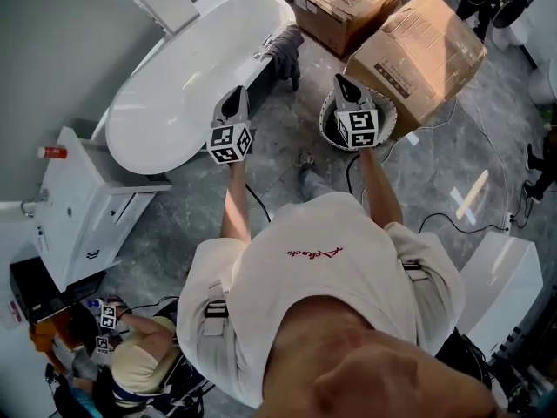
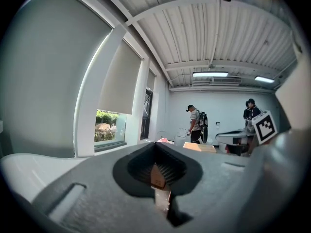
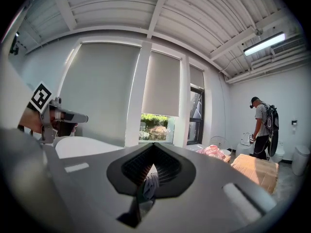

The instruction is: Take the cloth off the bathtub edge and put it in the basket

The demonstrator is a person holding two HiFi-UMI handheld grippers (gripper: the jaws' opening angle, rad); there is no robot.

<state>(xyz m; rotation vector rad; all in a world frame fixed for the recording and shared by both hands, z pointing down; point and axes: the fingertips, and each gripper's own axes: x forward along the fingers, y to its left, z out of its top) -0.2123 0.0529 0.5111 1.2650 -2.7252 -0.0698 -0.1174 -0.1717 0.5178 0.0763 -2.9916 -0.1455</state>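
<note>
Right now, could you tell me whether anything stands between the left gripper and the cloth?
Nothing visible does; the left gripper hovers beside the bathtub, with open space up to the cloth on its edge.

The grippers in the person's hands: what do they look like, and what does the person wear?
The left gripper and right gripper each have a grey body, dark ribbed pads and a white cube with black square markers. The person wears a pale short-sleeved T-shirt with red script.

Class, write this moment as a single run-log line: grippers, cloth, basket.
left gripper: shut, empty | right gripper: shut, empty, over basket | cloth: draped on bathtub edge, untouched
</note>
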